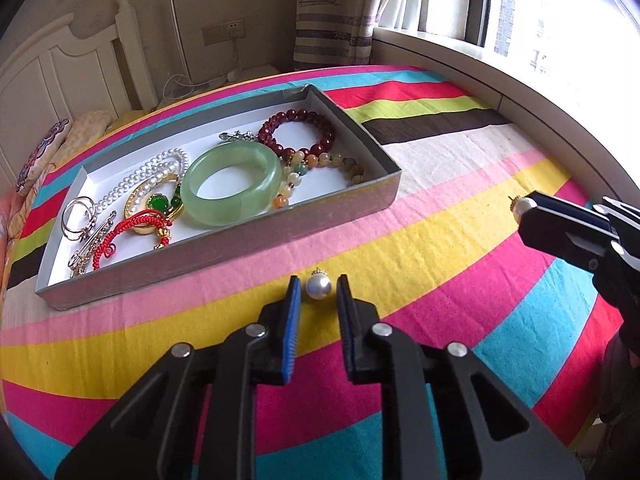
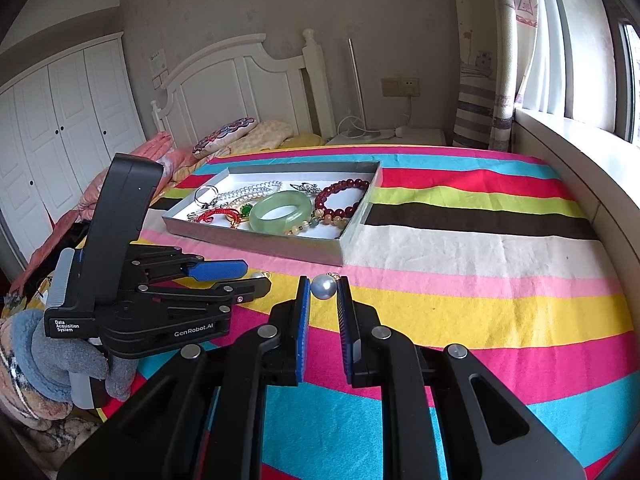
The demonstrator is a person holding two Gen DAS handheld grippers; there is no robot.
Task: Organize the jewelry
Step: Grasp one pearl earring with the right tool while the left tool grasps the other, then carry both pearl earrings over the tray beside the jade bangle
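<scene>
Black linkage arms and blue ribbed pads fill the near edge of both wrist views. My left hand-held gripper (image 1: 319, 294) has narrowed on a pearl earring (image 1: 319, 287); the round, glossy bead with its gold cap sits between the tips, pads just at its sides, low over the bed (image 1: 460, 264). My right hand-held gripper (image 2: 323, 290) is narrow too, pinching the second earring (image 2: 324, 287), the matching pearl, with its post sticking out past the tips at 1 o'clock. I judge each is gripped across the bead because the smooth sphere would roll off anything looser, and the ribbed rubber gives bite.

Beyond, at 11 o'clock in the left view, lies the box (image 1: 224, 236), a shallow grey card tray with a white floor, set flat on the striped cotton sheet so pieces can be dropped in. Inside it: a thick translucent jade bangle (image 1: 231, 188), a dark red bead bracelet (image 1: 298, 134), a pearl string (image 1: 148, 176), a red cord (image 1: 128, 236) and silver rings (image 1: 78, 218). Both earrings are outside it so far.
</scene>
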